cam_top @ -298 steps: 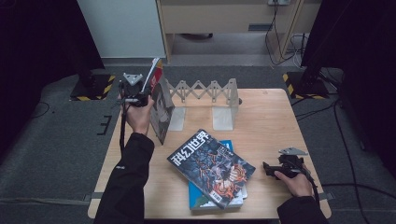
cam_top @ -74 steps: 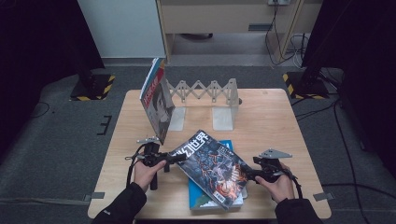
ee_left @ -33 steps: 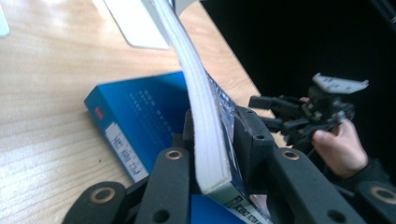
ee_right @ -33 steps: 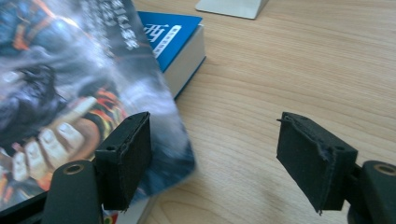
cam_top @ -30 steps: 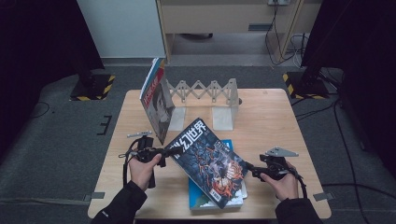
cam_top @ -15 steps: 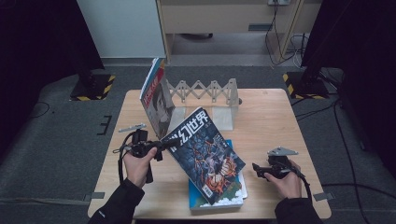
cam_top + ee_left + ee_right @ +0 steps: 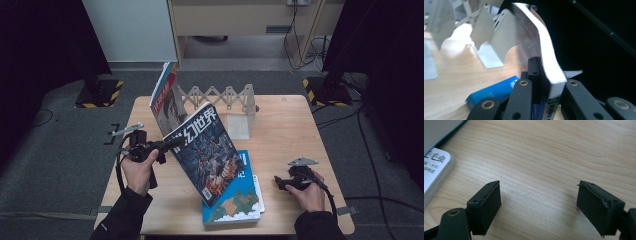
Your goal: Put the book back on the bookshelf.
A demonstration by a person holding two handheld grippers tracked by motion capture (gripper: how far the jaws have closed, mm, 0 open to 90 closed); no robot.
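A dark-covered magazine (image 7: 210,155) with white Chinese title letters is tilted up off the table, its lower corner near the blue book (image 7: 235,202) lying flat below it. My left gripper (image 7: 170,144) is shut on the magazine's spine edge. In the left gripper view the magazine (image 7: 541,47) rises between the jaws of my left gripper (image 7: 544,75), with the blue book (image 7: 494,90) beyond. My right gripper (image 7: 281,183) hovers open over bare wood at the front right. In the right gripper view my right gripper (image 7: 539,205) has nothing between its pads.
A white accordion rack (image 7: 225,97) stands at the back of the wooden table (image 7: 290,130), with a red-topped magazine (image 7: 167,102) upright in its left end. The rack's white dividers (image 7: 496,42) sit close ahead of the left gripper. A white book corner (image 7: 436,167) lies left of the right gripper.
My left gripper has lifted and swung the magazine steeper, toward the rack. My right gripper, which earlier reached the magazine's right corner, is now apart from it near the front right.
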